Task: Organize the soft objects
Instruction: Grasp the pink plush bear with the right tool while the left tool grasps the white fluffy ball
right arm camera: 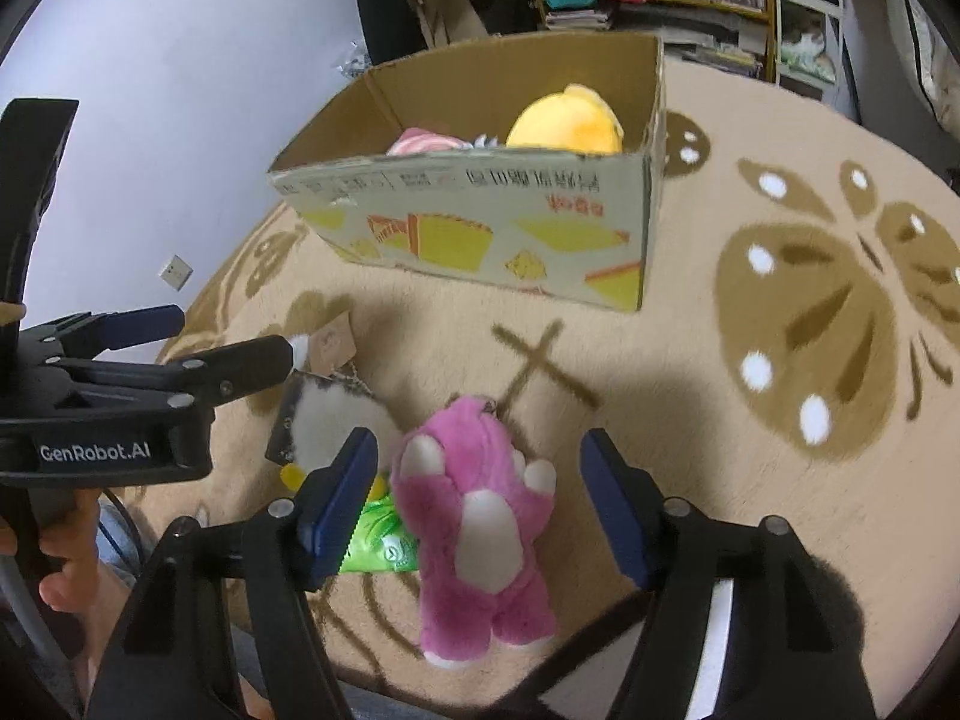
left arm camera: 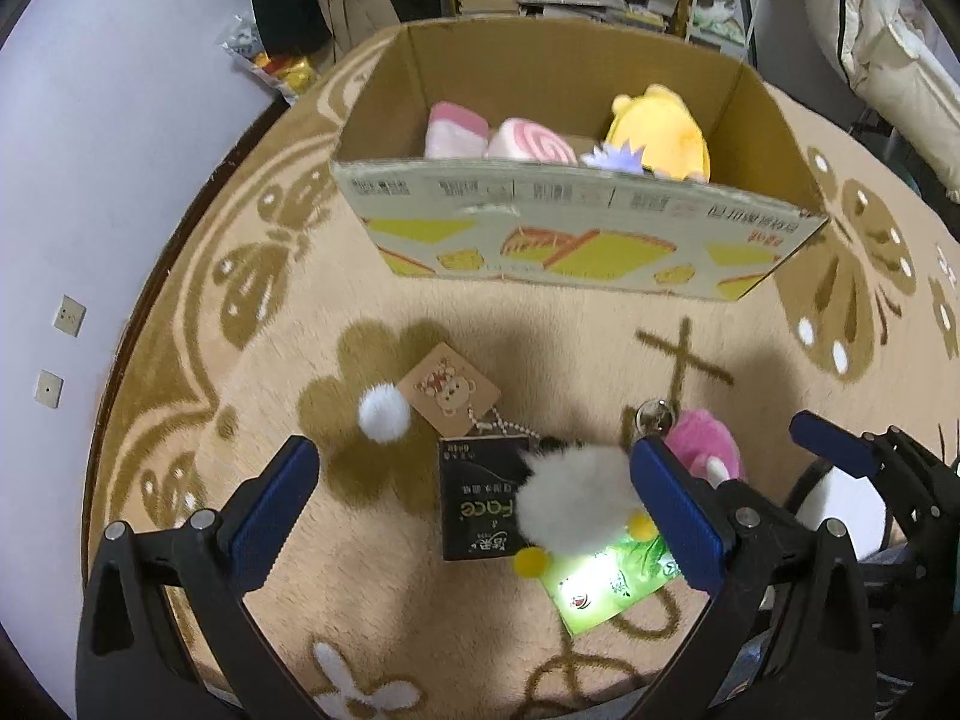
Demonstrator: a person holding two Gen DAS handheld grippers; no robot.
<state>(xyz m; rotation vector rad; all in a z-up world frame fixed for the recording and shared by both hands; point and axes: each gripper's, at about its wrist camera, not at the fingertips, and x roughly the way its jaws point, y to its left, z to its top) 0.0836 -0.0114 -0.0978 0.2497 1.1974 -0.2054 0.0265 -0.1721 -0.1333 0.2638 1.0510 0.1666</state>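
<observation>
Left gripper [left arm camera: 474, 510] hangs over the rug [left arm camera: 600, 348], jaws wide, nothing clamped. Between its blue fingers [left arm camera: 273, 504] lie a white fluffy toy [left arm camera: 570, 495] w/ yellow pompoms, a black packet [left arm camera: 477, 504] under it & a brown bear tag [left arm camera: 450, 390] at 12 o'clock from the packet. A small white pompom [left arm camera: 384, 414] sits just beside the tag at 9 o'clock. A green packet [left arm camera: 606, 588] lies at 5 o'clock of the white toy, partly under it.

Right gripper [right arm camera: 480, 498] points down over a pink plush bear [right arm camera: 480, 516] lying face-up on the rug; jaws half-wide. The left pad [right arm camera: 339, 504] is close beside the bear; can't tell if it touches. The right pad stands clear, so no grip.

Cardboard box [right arm camera: 480, 222] stands open at 12 o'clock of both grippers, well apart from the bear. Inside: yellow plush [left arm camera: 660, 132] on the right, pink-white swirl cushion [left arm camera: 531, 141] mid, pink-white block [left arm camera: 456, 129] left.

A hand [right arm camera: 66, 540] holds the left gripper's handle at 9 o'clock in the right wrist view.
</observation>
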